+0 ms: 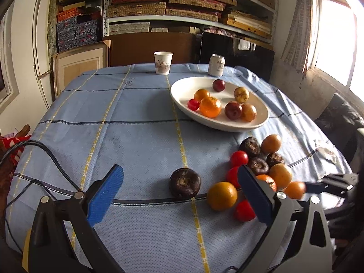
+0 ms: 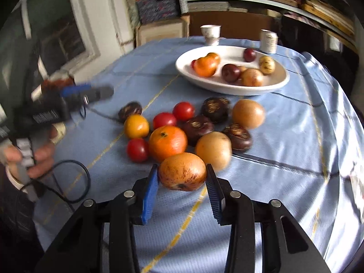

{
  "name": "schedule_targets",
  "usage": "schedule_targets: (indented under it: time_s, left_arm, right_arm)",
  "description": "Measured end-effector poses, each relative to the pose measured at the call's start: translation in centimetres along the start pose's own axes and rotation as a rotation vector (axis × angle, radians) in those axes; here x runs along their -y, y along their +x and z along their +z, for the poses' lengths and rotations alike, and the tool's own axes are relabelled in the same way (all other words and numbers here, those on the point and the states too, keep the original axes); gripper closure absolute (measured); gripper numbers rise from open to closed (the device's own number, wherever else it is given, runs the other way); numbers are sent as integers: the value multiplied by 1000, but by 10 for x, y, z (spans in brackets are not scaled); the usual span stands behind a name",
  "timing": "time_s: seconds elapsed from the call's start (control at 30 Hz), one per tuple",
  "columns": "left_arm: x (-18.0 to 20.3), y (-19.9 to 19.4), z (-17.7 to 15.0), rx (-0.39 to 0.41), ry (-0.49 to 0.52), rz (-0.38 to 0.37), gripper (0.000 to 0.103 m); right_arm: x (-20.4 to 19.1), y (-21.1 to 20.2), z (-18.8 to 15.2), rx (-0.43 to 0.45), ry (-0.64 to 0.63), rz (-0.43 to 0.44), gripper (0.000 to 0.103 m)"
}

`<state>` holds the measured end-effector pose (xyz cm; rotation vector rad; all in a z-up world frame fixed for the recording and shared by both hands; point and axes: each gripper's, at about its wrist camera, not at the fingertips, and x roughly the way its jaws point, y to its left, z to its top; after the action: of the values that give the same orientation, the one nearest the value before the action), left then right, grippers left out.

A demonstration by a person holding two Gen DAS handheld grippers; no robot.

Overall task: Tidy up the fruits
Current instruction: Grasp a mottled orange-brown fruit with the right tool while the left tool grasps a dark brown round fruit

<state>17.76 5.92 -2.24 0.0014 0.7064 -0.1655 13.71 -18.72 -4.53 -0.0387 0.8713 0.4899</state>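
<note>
A white oval bowl [image 1: 261, 122] [image 2: 268, 88] on the blue cloth holds several fruits. A loose pile of fruits [image 1: 257, 163] [image 2: 182, 125] lies in front of it: tomatoes, oranges, dark round fruits, tan fruits. My left gripper [image 1: 179, 195] is open and empty, low over the cloth, with a dark fruit [image 1: 185, 183] and an orange [image 1: 221, 195] between its blue pads. My right gripper [image 2: 182, 188] is shut on a speckled tan-orange fruit [image 2: 182, 171] at the near edge of the pile; it shows at the right in the left wrist view [image 1: 295, 190].
A paper cup [image 1: 163, 63] [image 2: 211, 34] and a white can [image 1: 216, 65] [image 2: 269, 41] stand behind the bowl at the table's far edge. A black cable [image 1: 52, 159] trails over the cloth at the left. Shelves of boxes stand behind the table, a window at the right.
</note>
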Motion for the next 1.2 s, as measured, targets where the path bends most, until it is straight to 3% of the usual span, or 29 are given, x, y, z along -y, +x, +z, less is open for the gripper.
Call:
schedule_targets:
  time_s: [0.13, 0.37, 0.63, 0.7, 0.77, 1.0, 1.2]
  left_arm:
    - [-1, 12, -2, -41, -2, 0, 7]
    - [-4, 37, 0, -129, -39, -24, 38]
    - [-13, 56, 6, -198, -124, -91, 40]
    - [-12, 61, 4, -219, -122, -85, 41]
    - [-12, 66, 2, -244, -122, -80, 53]
    - [0, 74, -1, -259, -59, -31, 56]
    - [-1, 71, -2, -258, -65, -35, 58]
  right_arm:
    - [10, -17, -8, 30, 36, -6, 62]
    - [16, -26, -15, 53, 53, -1, 62]
    - [13, -26, -18, 61, 56, 17, 62]
    - [14, -26, -19, 62, 60, 16, 62]
    - [15, -27, -19, 63, 65, 14, 62]
    - [18, -29, -20, 69, 76, 13, 62]
    - [21, -32, -21, 79, 82, 11, 62]
